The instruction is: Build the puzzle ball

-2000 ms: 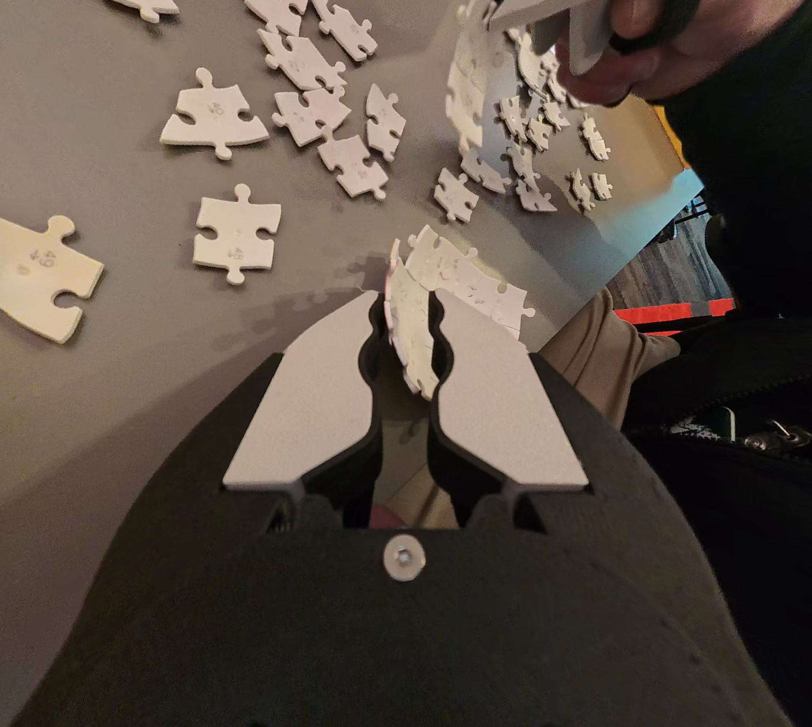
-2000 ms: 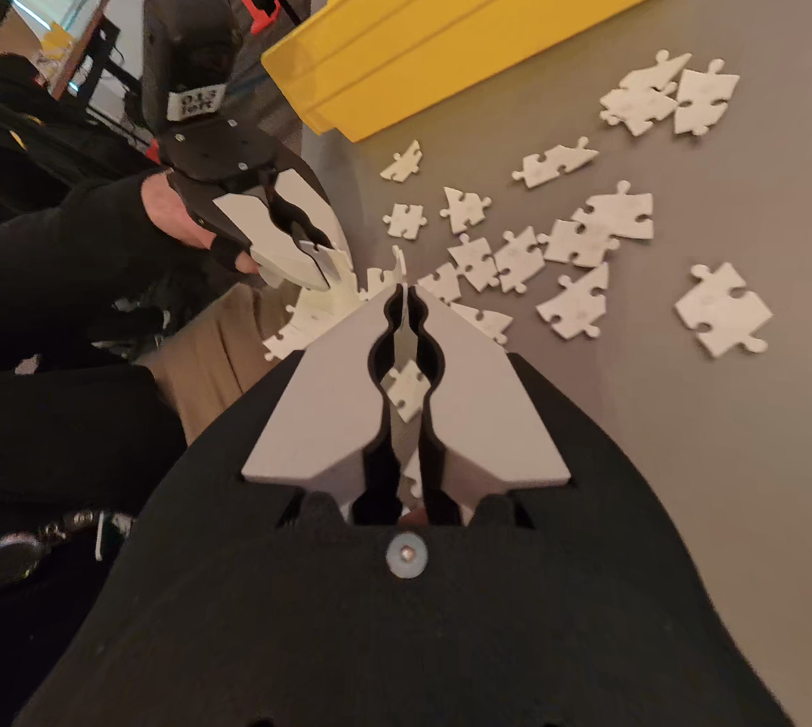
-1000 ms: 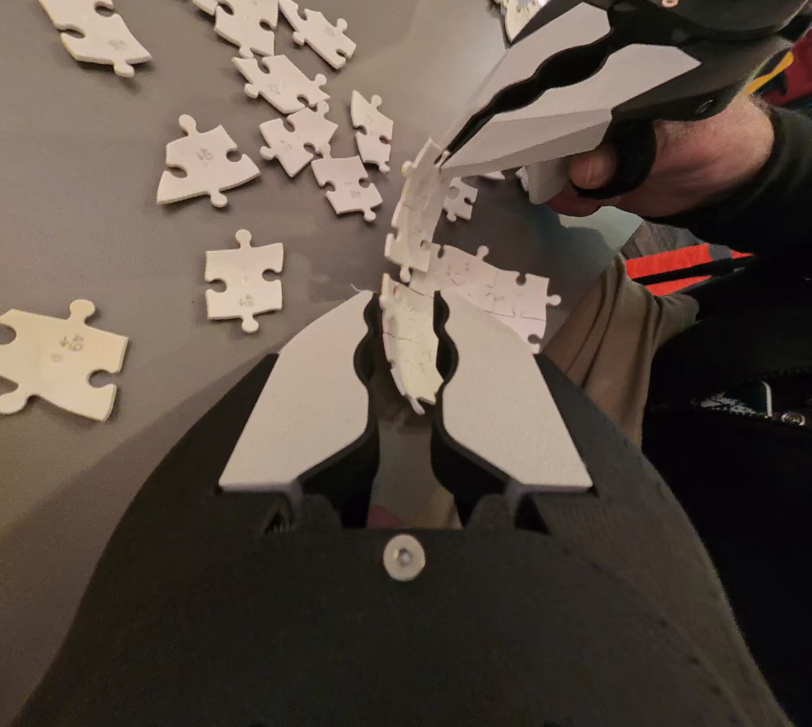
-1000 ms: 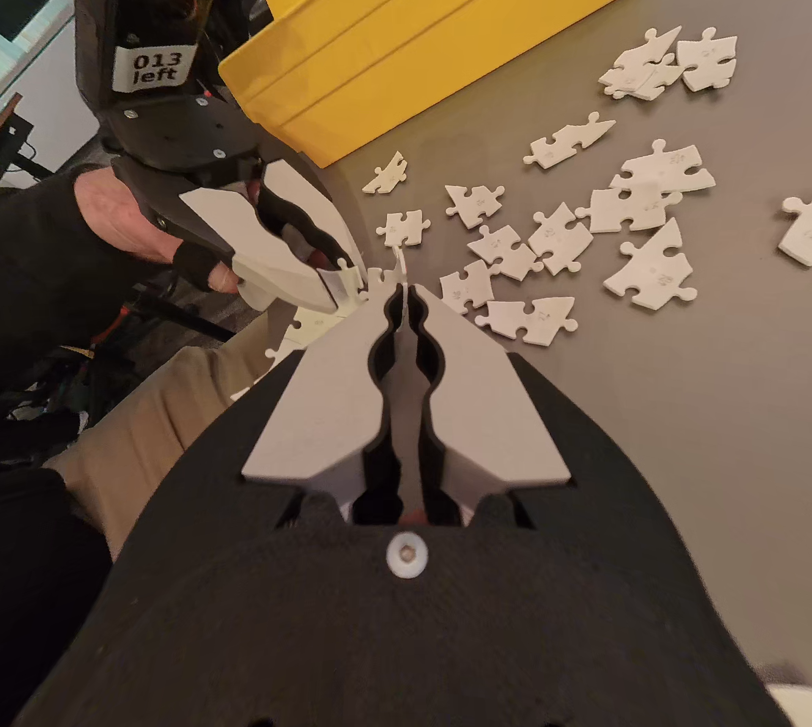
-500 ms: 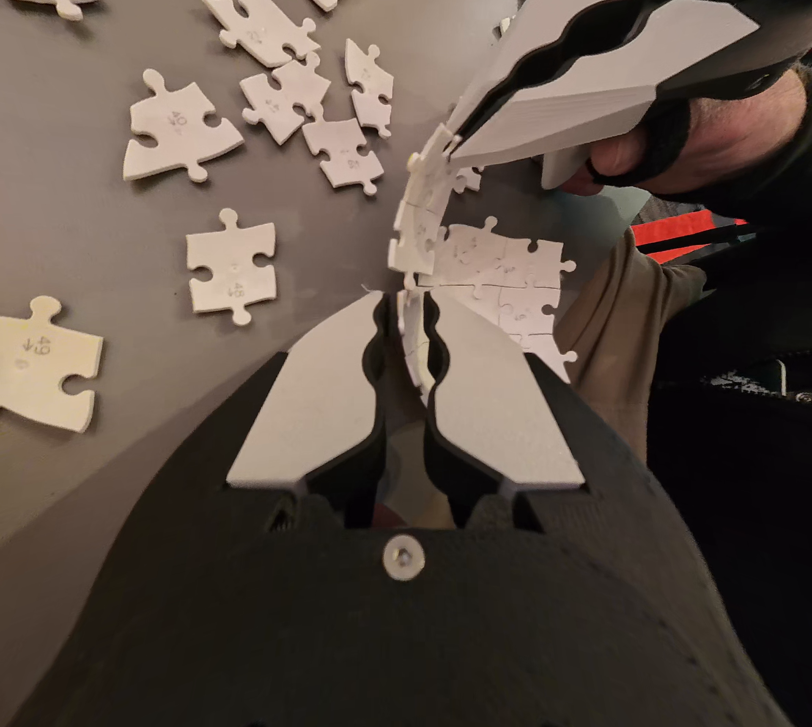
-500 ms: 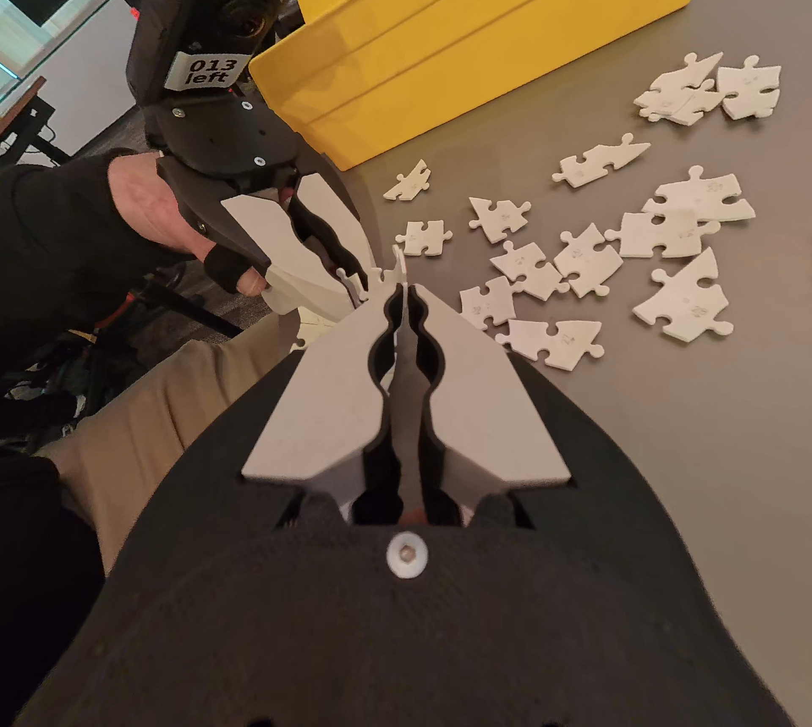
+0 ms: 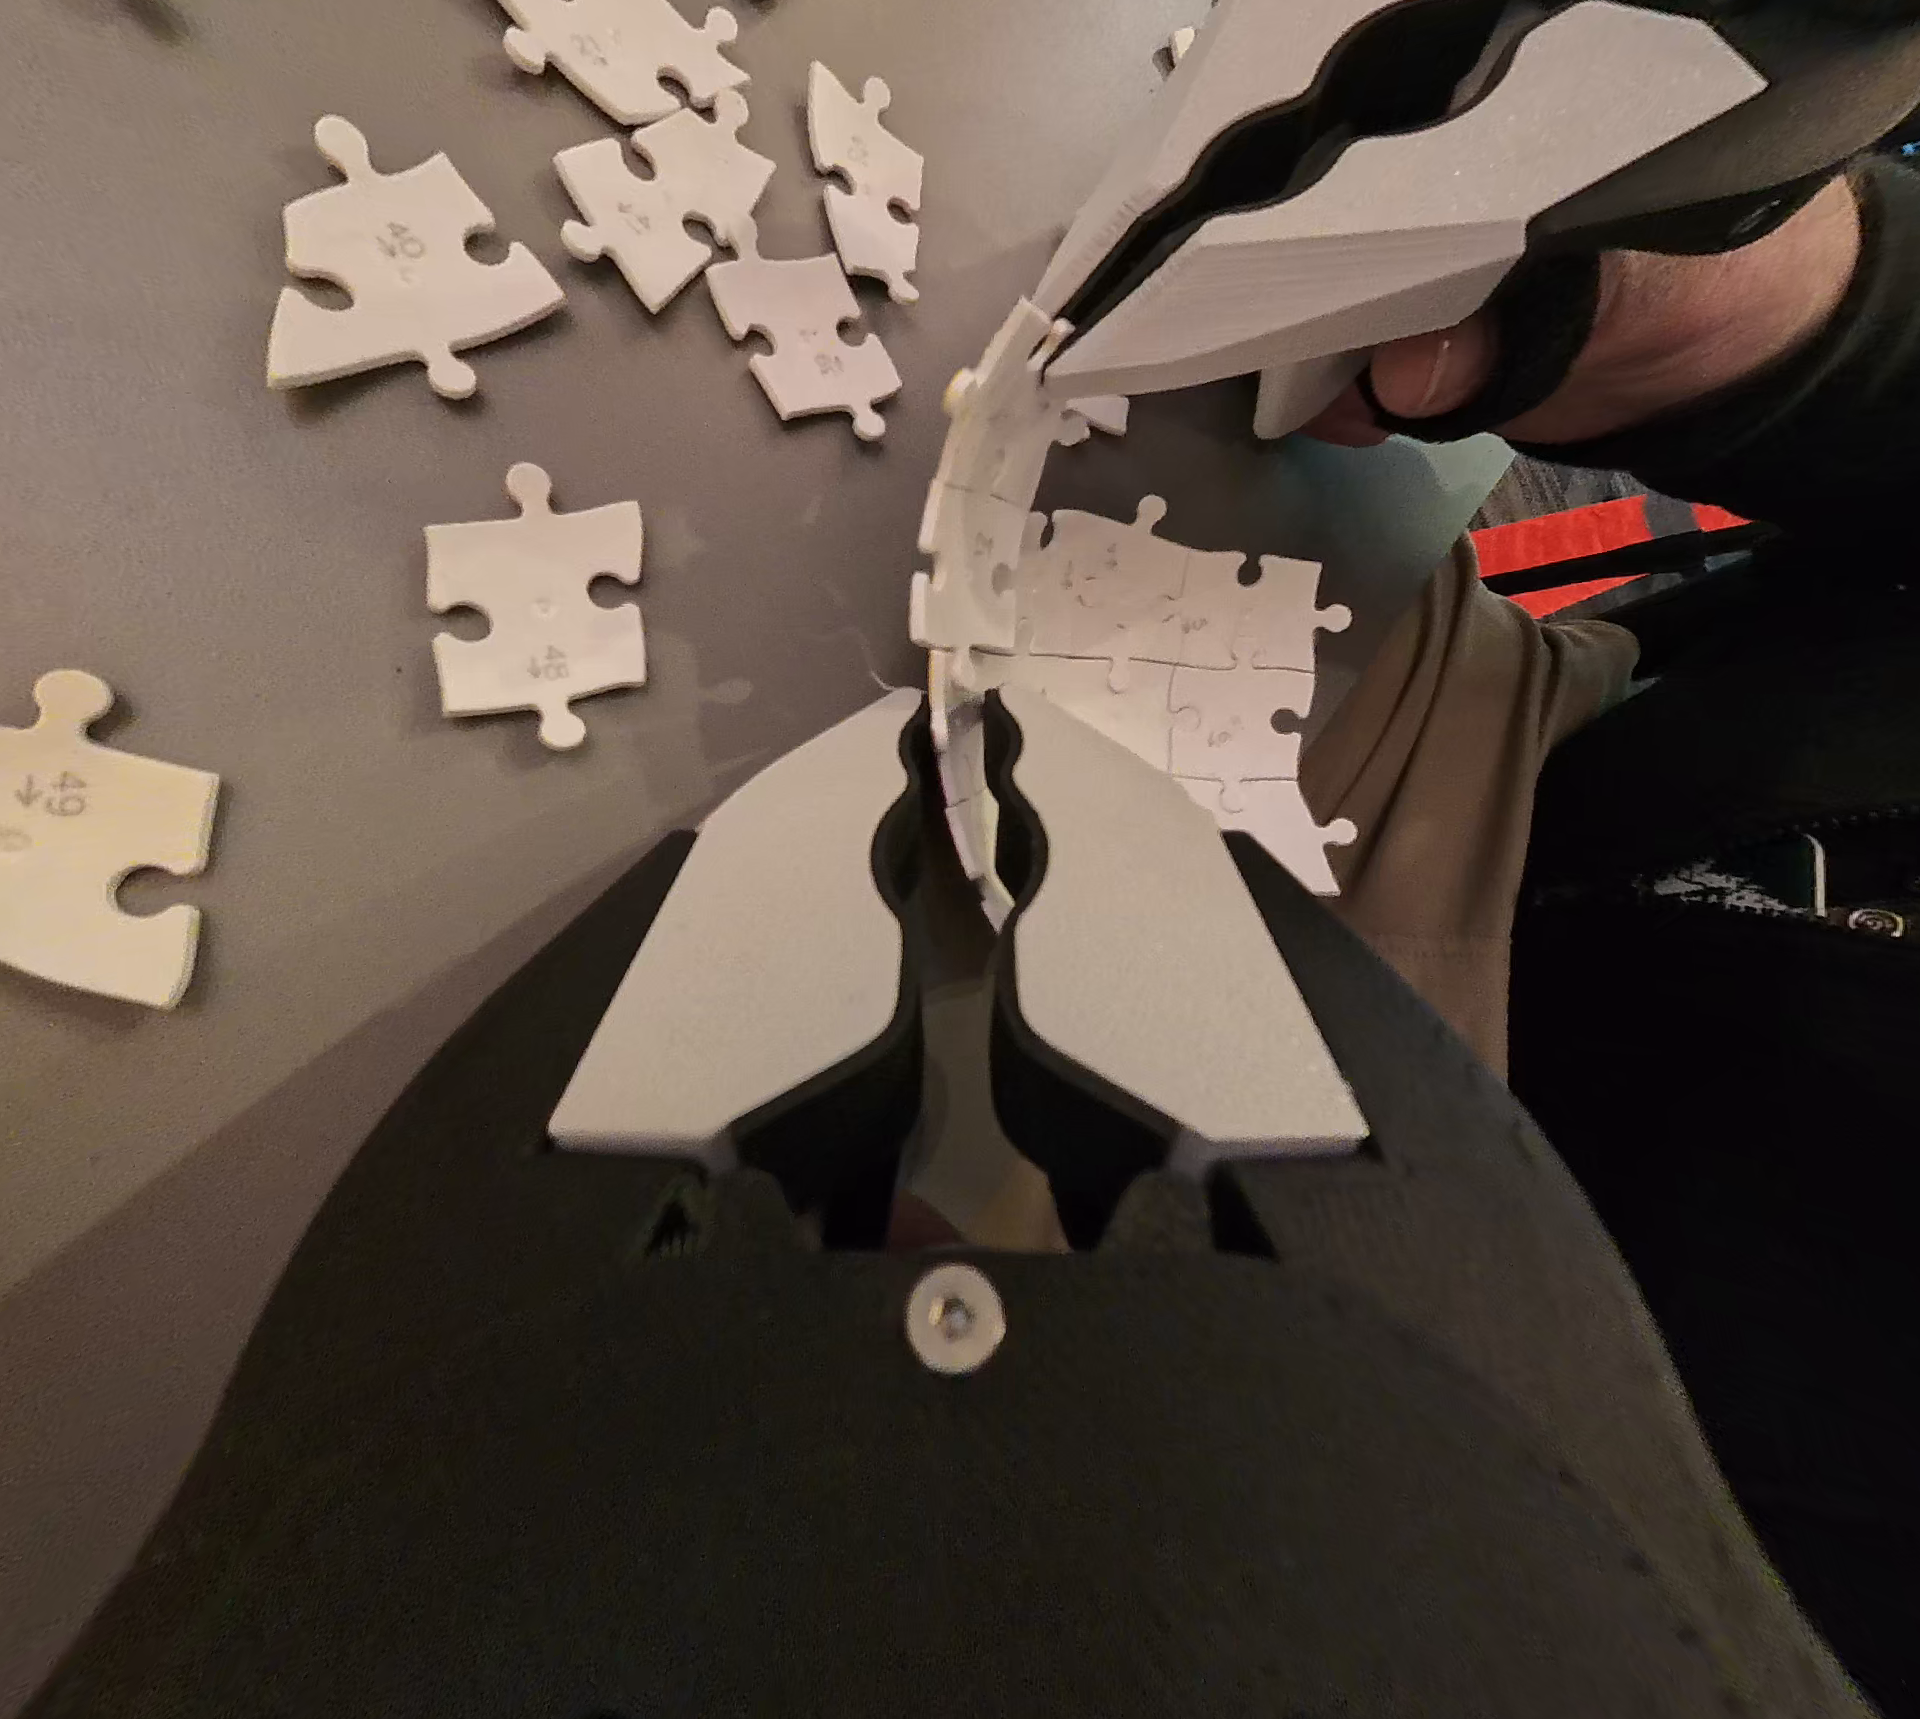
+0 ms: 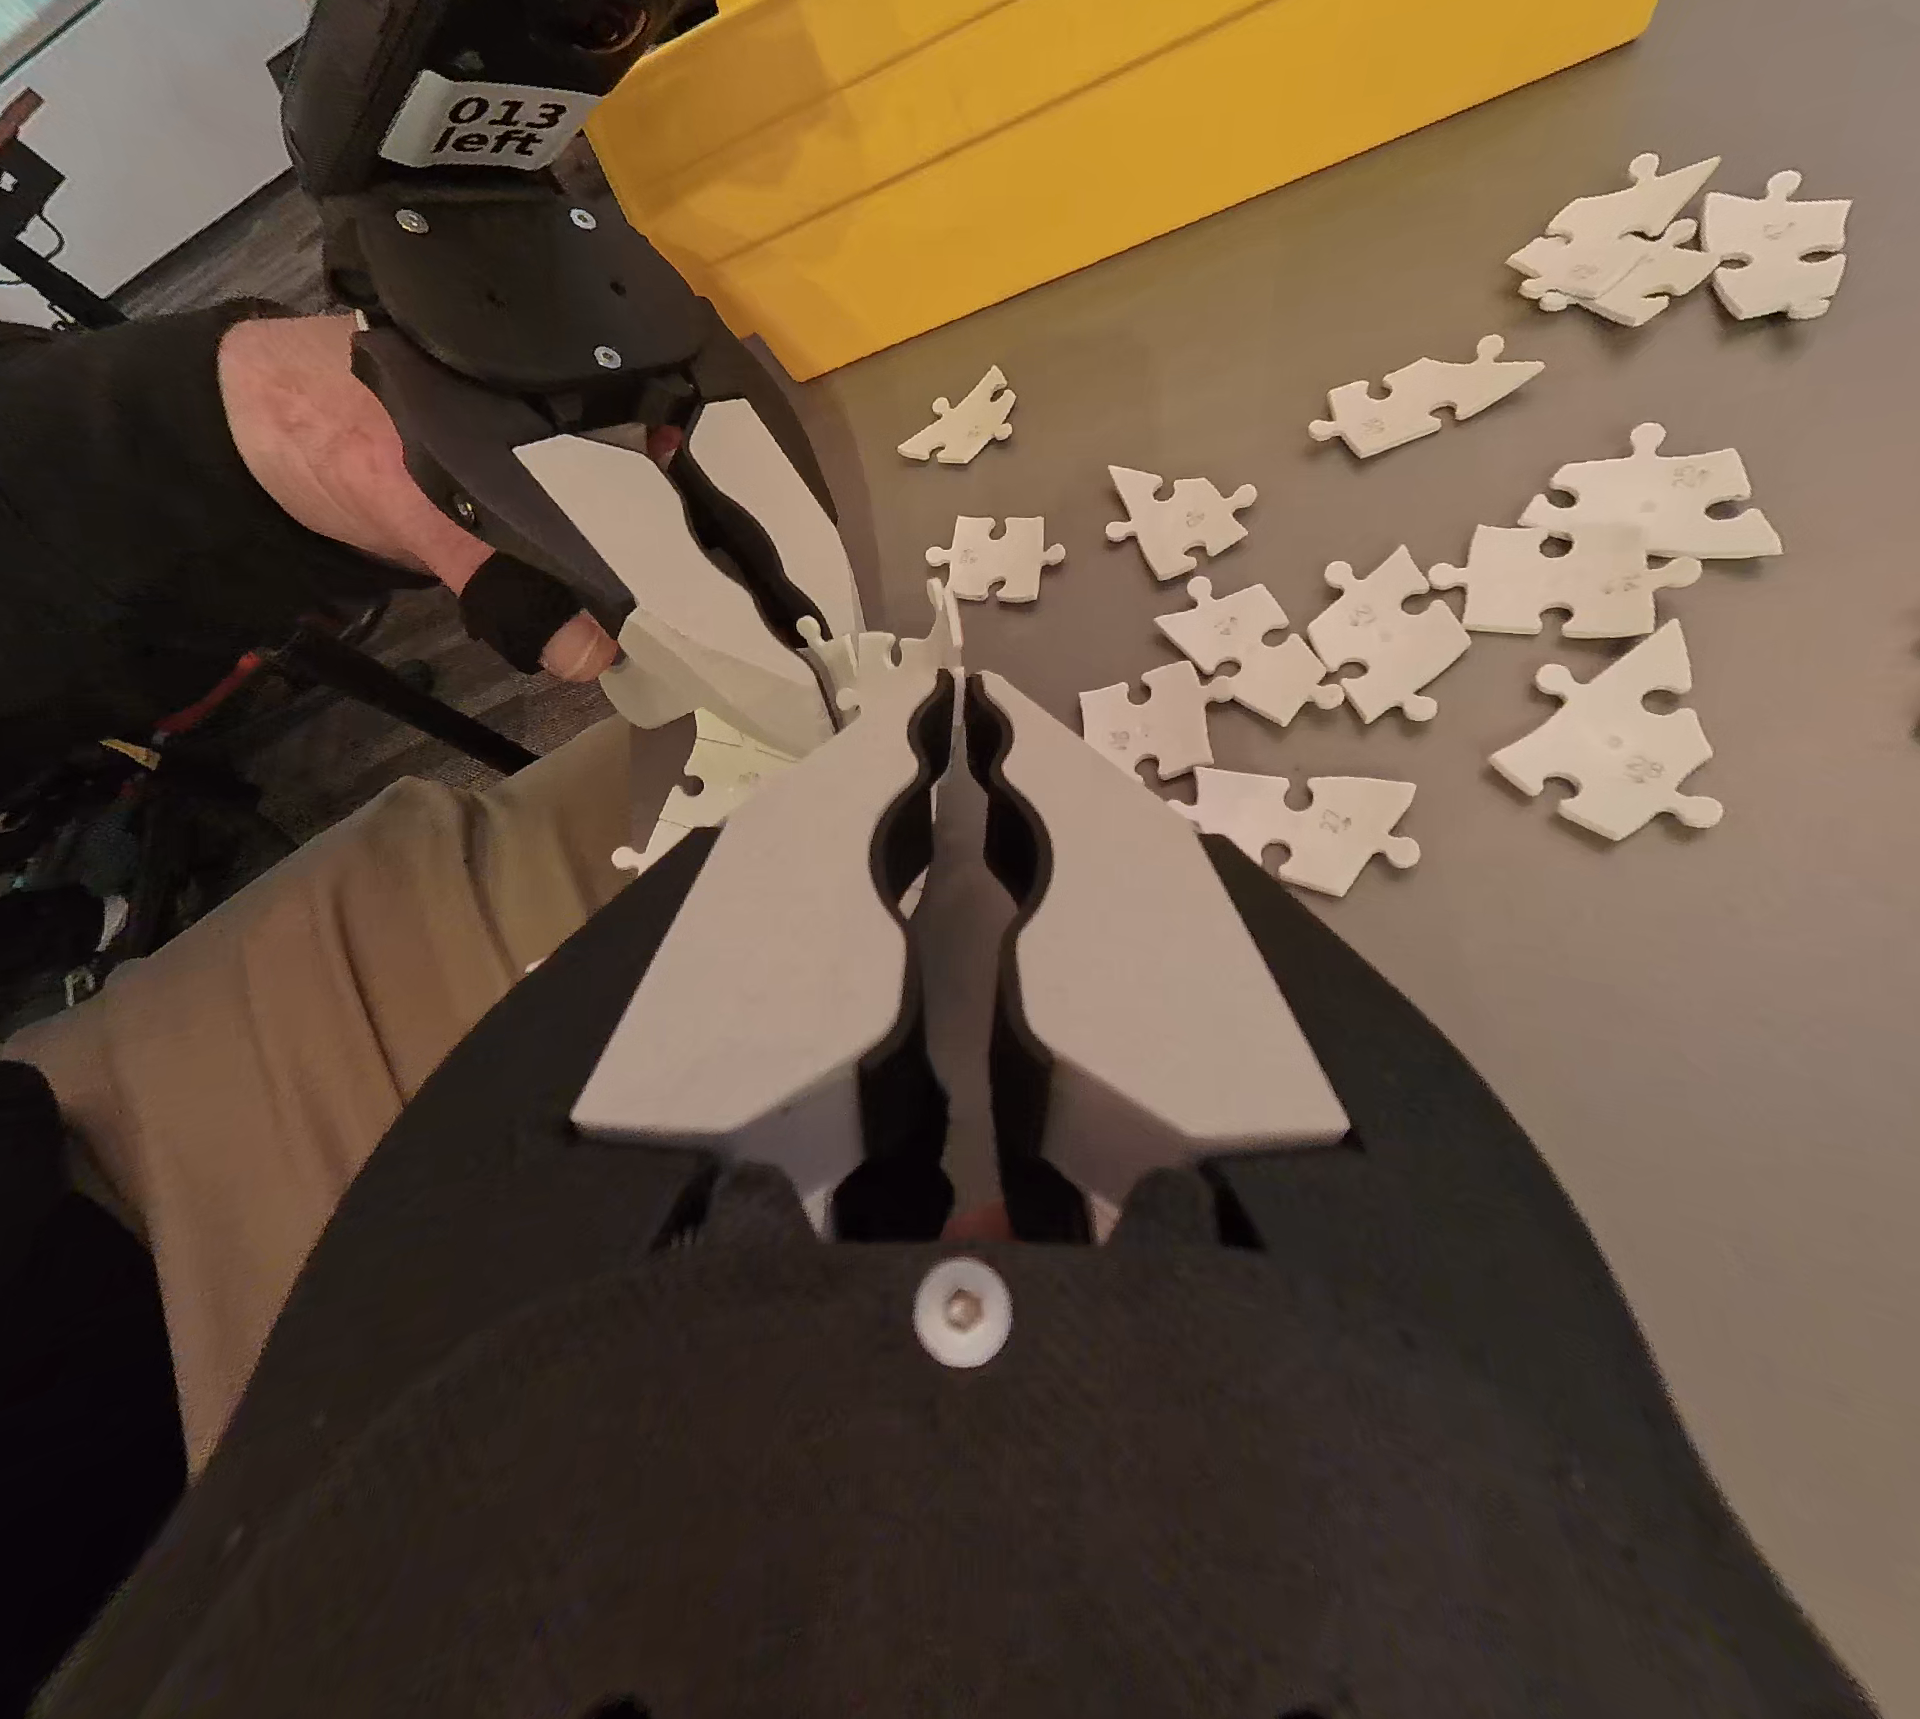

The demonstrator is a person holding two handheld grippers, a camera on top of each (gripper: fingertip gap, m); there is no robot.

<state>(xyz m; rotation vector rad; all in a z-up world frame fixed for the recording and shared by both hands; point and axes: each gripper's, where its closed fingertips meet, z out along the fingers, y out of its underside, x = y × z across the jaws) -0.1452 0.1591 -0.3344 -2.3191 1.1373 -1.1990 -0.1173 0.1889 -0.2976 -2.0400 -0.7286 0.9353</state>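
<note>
Left wrist view: left claw (image 7: pixel 961 713) is pinching the lower edge of the curved white assembled puzzle-ball shell (image 7: pixel 1164 630), held off the grey counter (image 7: pixel 727 630) at its near edge; the shell's arc is running up-forward to the right claw (image 7: pixel 1044 344), which is coming in from upper right and gripping the top piece.

Right wrist view: right claw (image 8: pixel 954 682) is pressed onto the thin white puzzle piece (image 8: pixel 943 620) edge-on, with the left claw (image 8: pixel 821 682) just left of it, tilted down; loose white puzzle pieces (image 8: pixel 1382 630) are lying flat to the right.

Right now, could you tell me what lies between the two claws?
In the left wrist view, only the curved shell of joined pieces spans from the left claw to the right claw.
</note>
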